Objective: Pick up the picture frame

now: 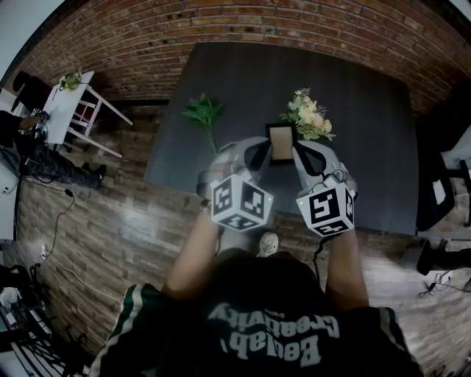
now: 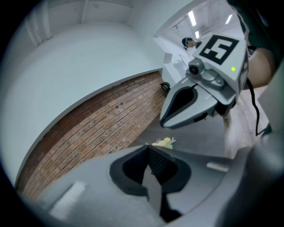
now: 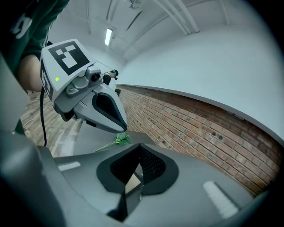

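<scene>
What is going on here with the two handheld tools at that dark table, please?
A person holds a tool in each hand at a dark table, apparently going for the picture frame. The left tool and right tool sit either side of the frame, both with jaws together and gripping nothing. The frame is on the table, not yet picked up, with a flower bouquet beside it and a green sprig further left.

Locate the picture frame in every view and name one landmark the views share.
Head view: picture frame near the centre, on the dark table.
Left gripper view: not in it.
Right gripper view: a tan sliver, seemingly the frame, low between the jaws.
Shared landmark: the brick wall.
</scene>
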{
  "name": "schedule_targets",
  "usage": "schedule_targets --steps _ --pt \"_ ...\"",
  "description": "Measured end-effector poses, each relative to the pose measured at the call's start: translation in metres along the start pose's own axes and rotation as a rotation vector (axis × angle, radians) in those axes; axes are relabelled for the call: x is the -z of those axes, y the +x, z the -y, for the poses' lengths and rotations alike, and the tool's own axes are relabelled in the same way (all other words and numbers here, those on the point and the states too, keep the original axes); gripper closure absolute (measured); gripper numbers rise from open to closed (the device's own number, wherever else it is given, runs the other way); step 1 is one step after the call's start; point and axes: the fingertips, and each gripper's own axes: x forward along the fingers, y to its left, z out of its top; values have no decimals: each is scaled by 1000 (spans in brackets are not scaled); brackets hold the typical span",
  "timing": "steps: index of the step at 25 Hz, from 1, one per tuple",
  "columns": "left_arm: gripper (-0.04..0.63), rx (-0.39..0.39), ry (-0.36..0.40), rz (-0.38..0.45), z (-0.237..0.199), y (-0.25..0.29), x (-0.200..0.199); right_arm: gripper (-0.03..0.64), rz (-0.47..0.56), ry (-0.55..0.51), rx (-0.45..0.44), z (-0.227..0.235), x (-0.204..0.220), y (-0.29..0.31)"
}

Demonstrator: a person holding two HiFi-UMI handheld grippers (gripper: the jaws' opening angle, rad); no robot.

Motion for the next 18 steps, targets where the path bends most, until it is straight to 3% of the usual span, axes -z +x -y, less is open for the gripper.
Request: schedule_targets --steps 18 --pt "594 4 3 18 3 11 -15 611 -1 -3 12 14 8 -7"
